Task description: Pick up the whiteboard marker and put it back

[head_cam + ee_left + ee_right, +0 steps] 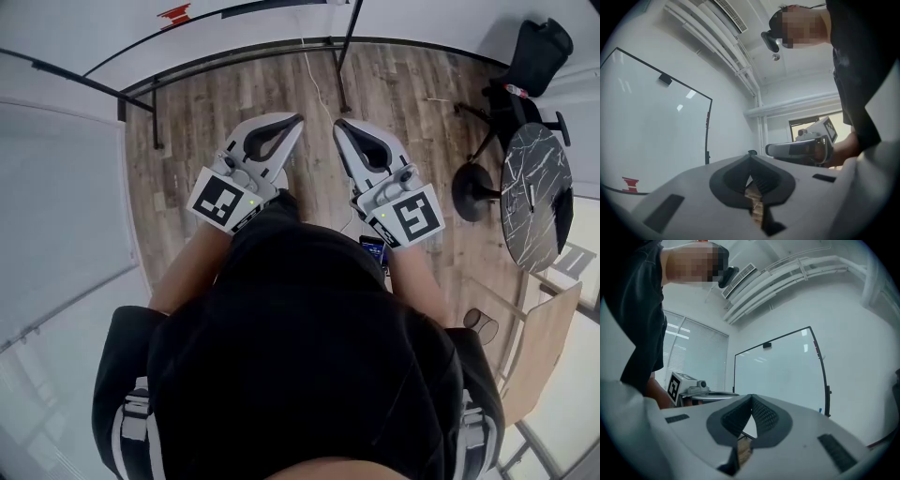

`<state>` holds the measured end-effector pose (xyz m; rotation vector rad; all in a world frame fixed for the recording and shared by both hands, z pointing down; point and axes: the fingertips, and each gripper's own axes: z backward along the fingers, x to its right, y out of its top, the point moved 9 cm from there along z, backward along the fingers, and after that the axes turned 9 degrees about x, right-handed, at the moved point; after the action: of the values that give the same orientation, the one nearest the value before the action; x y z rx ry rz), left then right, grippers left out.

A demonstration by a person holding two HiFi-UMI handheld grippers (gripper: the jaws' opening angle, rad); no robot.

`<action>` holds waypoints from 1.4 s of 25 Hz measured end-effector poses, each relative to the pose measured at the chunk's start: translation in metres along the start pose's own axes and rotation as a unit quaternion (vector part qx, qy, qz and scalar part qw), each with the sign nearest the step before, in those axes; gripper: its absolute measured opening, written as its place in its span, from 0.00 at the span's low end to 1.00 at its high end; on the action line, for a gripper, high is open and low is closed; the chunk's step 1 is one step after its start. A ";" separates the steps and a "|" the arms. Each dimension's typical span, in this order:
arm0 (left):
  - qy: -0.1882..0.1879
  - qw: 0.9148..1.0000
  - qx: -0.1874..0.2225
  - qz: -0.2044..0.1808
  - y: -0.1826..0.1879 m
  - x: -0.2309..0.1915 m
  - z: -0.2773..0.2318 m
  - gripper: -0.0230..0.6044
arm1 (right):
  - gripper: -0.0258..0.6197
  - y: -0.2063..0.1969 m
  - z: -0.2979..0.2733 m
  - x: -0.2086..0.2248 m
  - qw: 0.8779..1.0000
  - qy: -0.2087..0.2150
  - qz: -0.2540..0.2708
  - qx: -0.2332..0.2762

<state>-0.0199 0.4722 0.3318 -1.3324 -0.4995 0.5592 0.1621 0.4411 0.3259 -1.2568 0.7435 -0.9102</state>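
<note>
Grey-plastic left gripper [298, 119] and right gripper [338, 123] — fingers of both pressed together, nothing held. The whiteboard marker shows in no view. Advisable: search along the black-framed whiteboard [778, 376] before opening either gripper.

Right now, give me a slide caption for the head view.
Left gripper and right gripper, jaws shut and empty, held side by side over a wood floor.

This is an office or meeting room. A large framed whiteboard [778, 376] stands by the white wall. A black office chair [527, 58] and a round marble-look table [536, 192] sit on the wood-plank floor [234, 103].
</note>
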 end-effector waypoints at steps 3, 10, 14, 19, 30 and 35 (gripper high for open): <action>-0.010 1.000 0.000 0.003 -0.002 -0.031 -0.014 0.04 | 0.03 -0.004 -0.028 0.017 1.000 -0.001 -0.004 -0.003; -0.028 0.999 -0.007 0.015 -0.010 -0.107 -0.043 0.04 | 0.03 -0.016 -0.094 0.053 1.000 -0.009 -0.006 -0.019; -0.041 0.999 -0.008 0.017 -0.013 -0.147 -0.055 0.04 | 0.03 -0.022 -0.127 0.070 0.999 -0.024 -0.009 -0.023; -0.058 0.998 -0.008 0.014 -0.014 -0.187 -0.066 0.04 | 0.03 -0.029 -0.161 0.085 0.999 -0.036 -0.014 -0.024; -0.076 0.997 -0.008 0.030 -0.026 -0.253 -0.068 0.04 | 0.03 -0.046 -0.220 0.095 0.998 -0.054 -0.018 -0.038; -0.077 0.996 -0.007 0.037 -0.033 -0.269 -0.079 0.04 | 0.03 -0.053 -0.231 0.110 0.997 -0.061 -0.021 -0.044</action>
<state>-0.1736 0.2358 0.3454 -1.3302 -0.5836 0.7244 0.0038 0.2337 0.3399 -1.3979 0.6697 -0.8345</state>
